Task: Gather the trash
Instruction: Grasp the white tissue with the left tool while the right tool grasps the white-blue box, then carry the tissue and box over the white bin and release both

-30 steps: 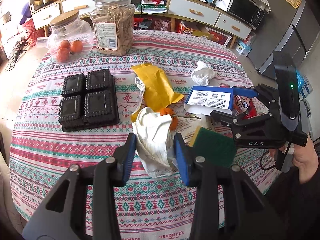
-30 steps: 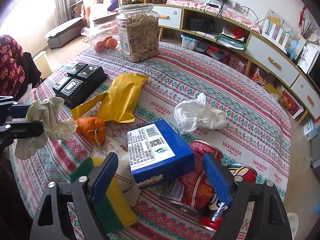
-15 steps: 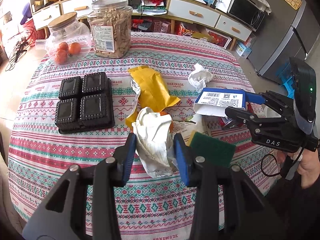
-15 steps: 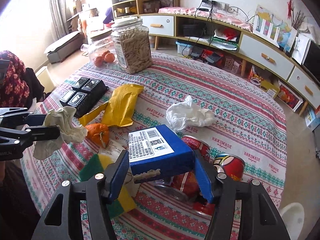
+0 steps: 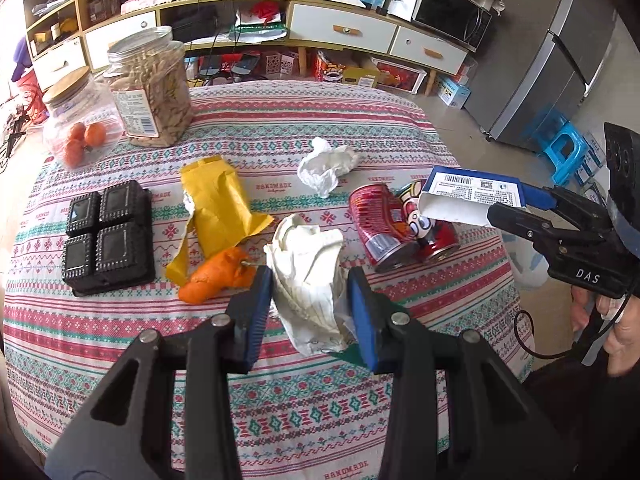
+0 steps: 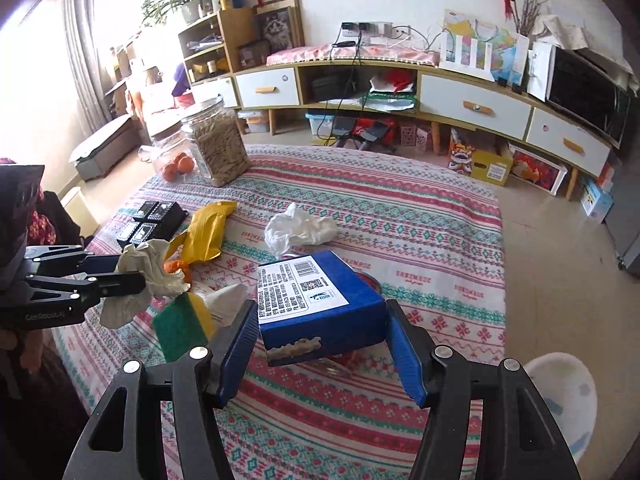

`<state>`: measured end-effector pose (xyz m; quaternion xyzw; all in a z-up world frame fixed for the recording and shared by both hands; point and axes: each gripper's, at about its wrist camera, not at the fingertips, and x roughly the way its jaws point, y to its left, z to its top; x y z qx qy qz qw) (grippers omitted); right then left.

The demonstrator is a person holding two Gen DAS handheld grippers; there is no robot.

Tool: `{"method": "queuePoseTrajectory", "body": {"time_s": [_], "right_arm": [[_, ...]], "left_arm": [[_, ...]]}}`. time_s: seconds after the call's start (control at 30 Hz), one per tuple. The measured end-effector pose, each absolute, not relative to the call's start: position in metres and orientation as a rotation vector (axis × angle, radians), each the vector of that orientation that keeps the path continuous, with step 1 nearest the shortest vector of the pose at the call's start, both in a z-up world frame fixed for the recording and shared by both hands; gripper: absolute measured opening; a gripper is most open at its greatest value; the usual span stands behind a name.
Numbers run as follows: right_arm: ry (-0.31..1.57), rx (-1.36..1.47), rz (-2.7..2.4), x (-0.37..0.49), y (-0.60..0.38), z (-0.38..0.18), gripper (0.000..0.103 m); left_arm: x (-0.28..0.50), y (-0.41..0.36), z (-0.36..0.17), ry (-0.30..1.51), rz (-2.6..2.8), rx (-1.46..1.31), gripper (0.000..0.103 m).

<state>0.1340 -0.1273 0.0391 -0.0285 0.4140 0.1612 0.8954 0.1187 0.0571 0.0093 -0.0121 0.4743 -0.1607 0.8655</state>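
Above the near edge of the table [image 5: 224,400], the left gripper [image 5: 311,312] pinches a crumpled off-white paper wad [image 5: 310,276] at a moderate width. The right gripper [image 6: 322,350], jaws having just closed, clamps a blue cardboard box [image 6: 320,304] with a white barcode label and one torn-open end, lifted over two red cans [image 5: 390,226] by the table's right edge.

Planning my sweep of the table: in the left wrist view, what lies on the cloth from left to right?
Black four-cell plastic tray → yellow foil wrapper → crumpled white tissue → crushed red cans.
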Motion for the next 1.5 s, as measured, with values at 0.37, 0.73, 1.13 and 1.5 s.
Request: {"method": "queuePoseTrajectory", "body": {"time_s": [0.37, 0.73, 1.13, 1.5], "right_arm": [[0.822, 0.055, 0.22, 0.098, -0.211, 0.057, 0.063], [0.815, 0.125, 0.081, 0.062, -0.285, 0.06, 0.064], [0.85, 0.212, -0.101, 0.019, -0.371, 0.047, 0.064], [0.892, 0.238, -0.193, 0.007, -0.411, 0.034, 0.064]], "left_arm": [[0.12, 0.006, 0.025, 0.941, -0.391, 0.023, 0.041], [0.117, -0.071, 0.029, 0.94, -0.498, 0.084, 0.041], [0.109, -0.195, 0.018, 0.964, -0.675, 0.159, 0.041], [0.114, -0.27, -0.014, 1.01, -0.741, 0.206, 0.041]]}}
